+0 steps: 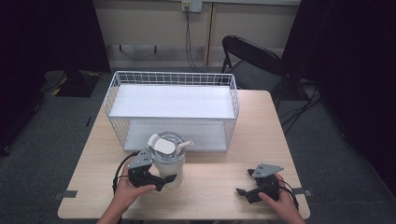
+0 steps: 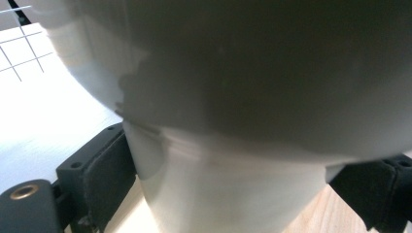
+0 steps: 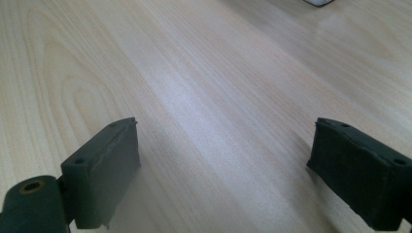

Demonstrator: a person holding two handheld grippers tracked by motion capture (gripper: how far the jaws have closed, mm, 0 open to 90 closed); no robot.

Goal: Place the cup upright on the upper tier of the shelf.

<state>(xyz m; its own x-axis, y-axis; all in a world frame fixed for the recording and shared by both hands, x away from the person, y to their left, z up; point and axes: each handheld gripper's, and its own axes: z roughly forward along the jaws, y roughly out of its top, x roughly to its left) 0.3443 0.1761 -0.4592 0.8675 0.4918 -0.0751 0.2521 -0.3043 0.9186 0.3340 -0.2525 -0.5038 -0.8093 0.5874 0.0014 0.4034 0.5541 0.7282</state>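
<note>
I have the left tongs (image 1: 161, 179) closed around the lower body of the white lidded cup (image 1: 168, 161), which stands upright on the desk (image 1: 215, 186) just in front of the wire basket (image 1: 173, 109). My right tongs (image 1: 245, 192) rest open and empty, well apart to the right, so the left hand is the nearer. Up close the cup (image 2: 233, 194) blurs; I cannot tell whether both pads touch it firmly.

so that's one cup (image 1: 168, 158), one wire basket (image 1: 172, 108), one table (image 1: 219, 186), one chair (image 1: 254, 63) and two grippers: left (image 1: 161, 179), right (image 1: 246, 186).
</note>
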